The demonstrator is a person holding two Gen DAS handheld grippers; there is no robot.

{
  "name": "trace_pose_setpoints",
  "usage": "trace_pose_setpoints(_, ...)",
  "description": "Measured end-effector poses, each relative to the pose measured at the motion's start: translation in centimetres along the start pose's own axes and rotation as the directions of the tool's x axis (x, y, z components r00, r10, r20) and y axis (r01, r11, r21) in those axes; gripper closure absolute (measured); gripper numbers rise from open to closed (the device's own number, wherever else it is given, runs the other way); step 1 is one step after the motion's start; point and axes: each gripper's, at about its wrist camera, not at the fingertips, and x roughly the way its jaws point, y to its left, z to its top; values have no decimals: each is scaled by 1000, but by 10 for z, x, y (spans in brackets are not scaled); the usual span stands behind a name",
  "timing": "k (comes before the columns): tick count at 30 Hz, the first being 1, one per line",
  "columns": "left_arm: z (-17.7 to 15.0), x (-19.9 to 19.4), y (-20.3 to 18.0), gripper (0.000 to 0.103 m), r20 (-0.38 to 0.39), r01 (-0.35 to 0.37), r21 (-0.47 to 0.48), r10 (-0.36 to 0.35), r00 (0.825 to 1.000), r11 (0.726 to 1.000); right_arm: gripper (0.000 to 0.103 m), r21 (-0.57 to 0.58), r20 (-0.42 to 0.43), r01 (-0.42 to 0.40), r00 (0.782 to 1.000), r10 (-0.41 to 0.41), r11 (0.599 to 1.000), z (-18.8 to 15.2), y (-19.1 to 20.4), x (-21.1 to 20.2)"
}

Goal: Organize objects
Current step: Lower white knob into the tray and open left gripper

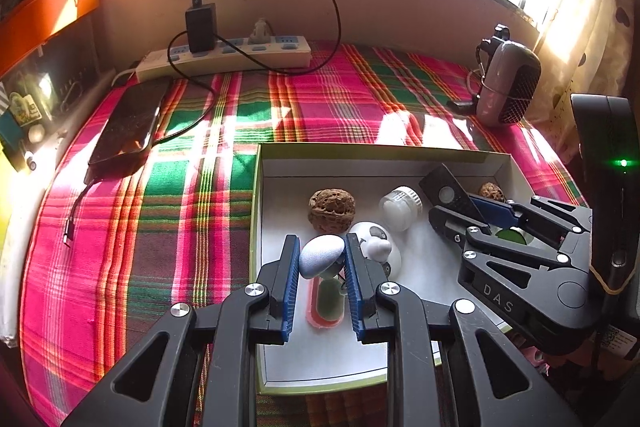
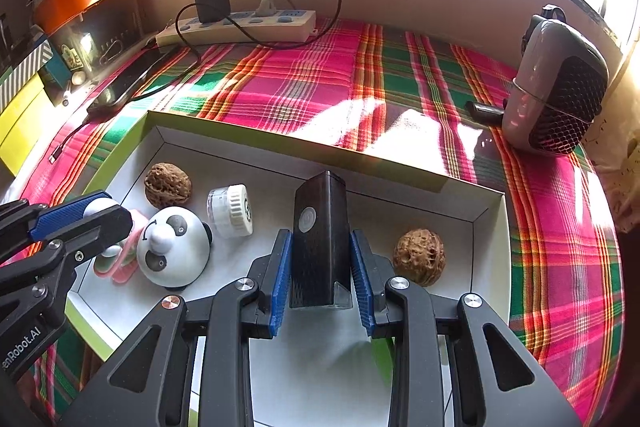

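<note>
**Both jaws loaded over the white box**

Already over the shallow white box (image 1: 505, 163) on the plaid-covered desk (image 1: 168, 211), both tools have something in hand. The left gripper (image 1: 322, 255) has its jaws drawn narrow onto a small pale egg-shaped piece (image 1: 322, 254), pinched across its short width just above a pink-rimmed oval item (image 1: 325, 301) on the box floor. Smooth and rounded, the egg looks light but liable to squirt out of flat pads; a hold across its widest girth seems safest.

The right gripper (image 2: 322, 269) clamps a dark rectangular device (image 2: 320, 239) by its two long sides, low on the body, with the round button face turned towards the camera. That piece looks rigid and flat-sided, so the pads should seat squarely.

Inside the box also lie two walnuts (image 2: 168, 184), (image 2: 419, 257), a panda figure (image 2: 174, 247) and a small white cap-like jar (image 2: 231, 209), all close together, leaving little free floor for setting things down.
</note>
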Motion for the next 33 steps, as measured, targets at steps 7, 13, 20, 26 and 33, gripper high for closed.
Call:
trace_pose_setpoints(7,6,7,0,83,-8,-10,0,10,1000,1000,73,1,6,7,1000,-7,1000,-1,1,-1)
trace_pose_setpoints(13,11,15,2,83,-22,-24,0,24,999,1000,73,2,7,7,1000,-7,1000,-2,2,0)
trace_pose_setpoints(20,14,18,2,83,-22,-28,5,28,999,1000,73,-1,10,9,1000,-9,1000,-3,3,0)
trace_pose_setpoints(26,15,19,1,83,-24,-30,6,30,999,1000,73,2,9,10,1000,-10,1000,-2,3,0)
trace_pose_setpoints(33,15,20,1,83,-26,-27,1,27,999,1000,73,1,9,11,1000,-11,1000,-2,3,-1)
